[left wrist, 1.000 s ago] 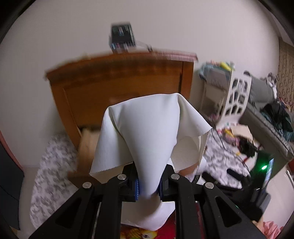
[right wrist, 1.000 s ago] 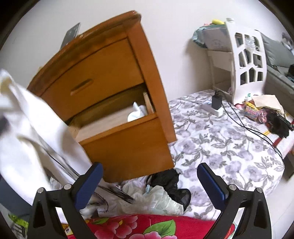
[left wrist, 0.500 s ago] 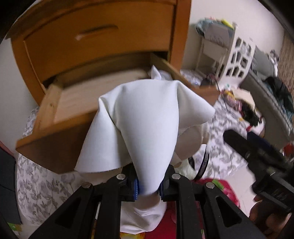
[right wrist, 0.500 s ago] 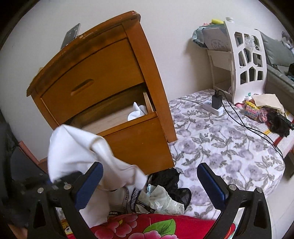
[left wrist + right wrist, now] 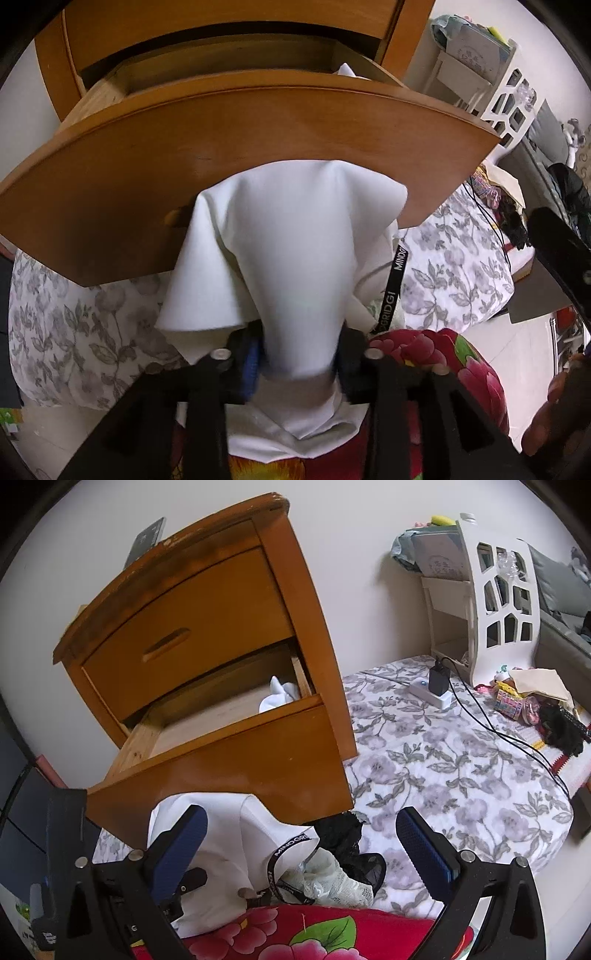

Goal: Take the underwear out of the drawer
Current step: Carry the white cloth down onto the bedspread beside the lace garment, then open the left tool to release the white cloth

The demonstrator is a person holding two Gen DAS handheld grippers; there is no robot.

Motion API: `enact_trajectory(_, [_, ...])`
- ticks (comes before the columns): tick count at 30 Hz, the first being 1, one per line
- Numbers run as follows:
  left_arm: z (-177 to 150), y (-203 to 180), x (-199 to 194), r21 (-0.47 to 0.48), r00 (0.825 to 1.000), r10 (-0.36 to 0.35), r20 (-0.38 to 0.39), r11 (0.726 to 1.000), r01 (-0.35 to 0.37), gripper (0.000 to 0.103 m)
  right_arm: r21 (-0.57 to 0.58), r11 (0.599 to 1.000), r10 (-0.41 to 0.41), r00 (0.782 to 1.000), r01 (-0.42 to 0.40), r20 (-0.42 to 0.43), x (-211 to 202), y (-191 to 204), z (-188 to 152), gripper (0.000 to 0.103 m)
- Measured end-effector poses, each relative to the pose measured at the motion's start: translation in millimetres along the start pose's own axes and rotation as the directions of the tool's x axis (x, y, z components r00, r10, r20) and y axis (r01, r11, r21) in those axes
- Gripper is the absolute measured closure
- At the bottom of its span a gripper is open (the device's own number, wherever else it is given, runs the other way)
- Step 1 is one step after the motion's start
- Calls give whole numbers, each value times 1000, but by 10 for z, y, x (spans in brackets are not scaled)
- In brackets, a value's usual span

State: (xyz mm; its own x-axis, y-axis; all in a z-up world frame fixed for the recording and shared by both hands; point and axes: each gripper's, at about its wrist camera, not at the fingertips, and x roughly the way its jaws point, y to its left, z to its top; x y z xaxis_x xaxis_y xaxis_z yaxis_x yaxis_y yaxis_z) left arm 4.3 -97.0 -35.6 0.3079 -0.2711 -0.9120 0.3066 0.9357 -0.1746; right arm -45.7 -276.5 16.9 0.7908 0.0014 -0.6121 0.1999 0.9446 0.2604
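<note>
Underwear (image 5: 295, 258) of white fabric sits between the fingers of the left gripper (image 5: 297, 360), draped forward over the fingertips and hiding them. The left jaws have just been opening; the blue pads (image 5: 252, 363) now stand slightly apart from the cloth, so the grip reads as released, with the garment still resting between them. The white fabric hangs low in front of the open lower drawer (image 5: 240, 147) – outside it, just above a red floral blanket (image 5: 436, 354) on the floor side of the drawer front.

In the right wrist view the same white garment (image 5: 229, 842) lies heaped against the base of the drawer front (image 5: 240, 760). A black waistband with white lettering (image 5: 286, 849) loops beside it, next to a pale lace piece (image 5: 332, 882) and a black lace piece (image 5: 347, 838). These items rest partly on the red blanket and partly on the grey floral sheet (image 5: 443, 775).

The right gripper (image 5: 301, 849) hovers over this pile with its jaws spread wide and nothing between the pads.

Wooden nightstand (image 5: 207, 627): upper drawer closed, lower drawer pulled out. One more white garment (image 5: 279, 698) remains inside the lower drawer, in its rear right corner.

Background – a white lattice shelf (image 5: 498, 602) stands against the wall, and a power strip with a black charger (image 5: 436, 686) lies on the sheet near it.
</note>
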Motion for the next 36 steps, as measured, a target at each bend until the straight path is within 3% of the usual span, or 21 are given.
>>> enact_trajectory(6, [-39,79,-152,-10,999,2,33,1000,-2,46,-10,1000,4,1000,-4,-21,43,17,-16,0])
enact_trajectory(13, [-88,261,-370,-76,997,-26,78,997,32,43,-34,999,17,997,-19,-77,148,79,-78,0])
enact_trajectory(17, [-85,315,-583,-77,989,-22,145,996,33,39,-41,999,9,997,-12,-79,148,101,-83,0])
enact_trajectory(21, [-80,488,-718,-143,977,47,207,990,-17,38,-50,999,1,997,-5,-79,142,119,-88,0])
enact_trajectory(23, [-97,606,-737,-195,972,91,215,980,-48,25,-52,999,1,997,-5,-83,139,122,-91,0])
enact_trajectory(27, [-153,784,-697,-261,963,168,211,959,-110,20,-70,998,-2,996,-4,-91,141,155,-106,0])
enact_trajectory(29, [-183,833,-676,-274,952,215,216,950,-152,8,-81,997,-2,995,-6,-100,153,179,-120,0])
enact_trajectory(32, [-232,897,-698,-296,933,257,251,938,-178,7,-96,995,-5,993,-6,-114,172,212,-145,0])
enact_trajectory(36, [-270,970,-709,-340,921,273,276,924,-172,7,-114,993,-11,991,-4,-131,207,245,-164,0])
